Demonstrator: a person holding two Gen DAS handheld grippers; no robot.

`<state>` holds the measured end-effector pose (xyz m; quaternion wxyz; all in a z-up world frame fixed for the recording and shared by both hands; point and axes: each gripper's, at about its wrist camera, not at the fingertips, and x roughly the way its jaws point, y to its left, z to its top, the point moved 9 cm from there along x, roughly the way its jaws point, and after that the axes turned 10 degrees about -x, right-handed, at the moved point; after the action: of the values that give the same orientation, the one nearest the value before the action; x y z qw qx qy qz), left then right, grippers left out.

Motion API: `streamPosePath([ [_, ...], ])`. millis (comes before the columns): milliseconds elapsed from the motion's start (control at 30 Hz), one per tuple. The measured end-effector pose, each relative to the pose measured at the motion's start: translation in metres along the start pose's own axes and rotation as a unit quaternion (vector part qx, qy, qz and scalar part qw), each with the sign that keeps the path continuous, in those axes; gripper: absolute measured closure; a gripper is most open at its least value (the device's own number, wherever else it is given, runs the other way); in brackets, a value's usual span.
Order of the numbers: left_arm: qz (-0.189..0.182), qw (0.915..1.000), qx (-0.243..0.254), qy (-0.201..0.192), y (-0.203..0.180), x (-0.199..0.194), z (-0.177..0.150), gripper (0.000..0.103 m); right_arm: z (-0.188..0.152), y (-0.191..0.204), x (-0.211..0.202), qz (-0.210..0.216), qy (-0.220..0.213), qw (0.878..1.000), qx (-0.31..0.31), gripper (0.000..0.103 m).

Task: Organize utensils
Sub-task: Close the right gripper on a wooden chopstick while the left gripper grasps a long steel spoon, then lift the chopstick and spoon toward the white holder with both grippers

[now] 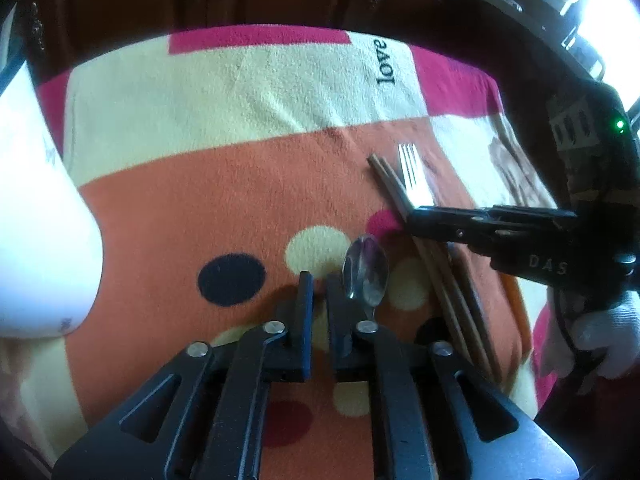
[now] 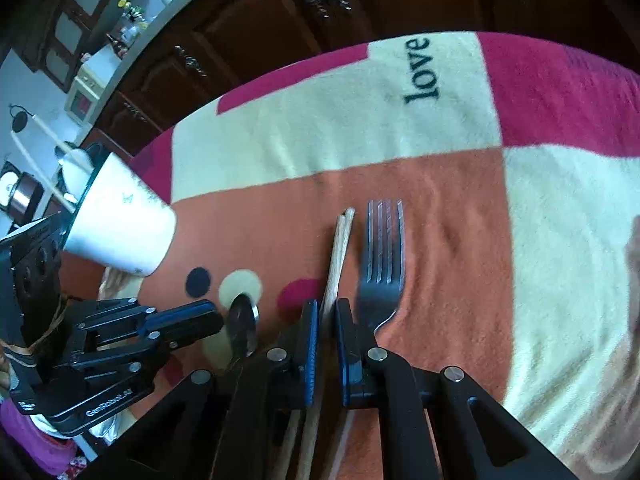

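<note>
A metal spoon lies on the patterned blanket just right of my left gripper, whose jaws stand narrowly apart with nothing between them. A pair of wooden chopsticks and a metal fork lie side by side further right. In the right wrist view my right gripper has its jaws on either side of the chopsticks; whether they press on them I cannot tell. The fork lies just right of it, the spoon to its left. A white cup stands at the left.
The blanket with coloured blocks and dots covers the table. The white cup fills the left edge of the left wrist view. Dark wooden cabinets stand behind the table. A gloved hand holds the right gripper.
</note>
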<state>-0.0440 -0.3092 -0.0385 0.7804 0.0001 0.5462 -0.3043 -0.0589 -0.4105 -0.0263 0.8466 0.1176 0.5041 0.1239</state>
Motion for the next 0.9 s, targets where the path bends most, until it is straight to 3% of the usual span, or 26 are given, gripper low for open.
streamPosePath([
  [67, -0.009, 1.0, -0.002, -0.002, -0.003, 0.001, 0.005, 0.074, 0.003, -0.001, 0.003, 0.0, 0.006, 1.0, -0.001, 0.096],
  [300, -0.017, 0.9993, 0.032, 0.009, -0.024, 0.014, 0.009, 0.074, 0.018, -0.006, 0.01, -0.003, 0.006, 1.0, 0.003, 0.095],
  [333, -0.015, 0.9991, 0.039, 0.008, -0.026, 0.015, 0.009, 0.076, 0.02, -0.007, 0.01, -0.001, 0.002, 1.0, 0.006, 0.096],
  [400, -0.019, 0.9988, 0.044, 0.01, -0.029, 0.016, 0.01, 0.092, 0.019, -0.008, 0.01, 0.006, -0.004, 1.0, 0.008, 0.096],
  [467, -0.018, 0.9987, 0.048, 0.006, -0.029, 0.014, 0.01, 0.097, 0.017, -0.007, 0.007, 0.005, -0.009, 1.0, 0.005, 0.096],
  [900, -0.024, 0.9987, 0.021, -0.041, -0.022, -0.041, -0.002, 0.101, 0.001, 0.01, -0.071, 0.016, -0.089, 0.996, 0.012, 0.097],
])
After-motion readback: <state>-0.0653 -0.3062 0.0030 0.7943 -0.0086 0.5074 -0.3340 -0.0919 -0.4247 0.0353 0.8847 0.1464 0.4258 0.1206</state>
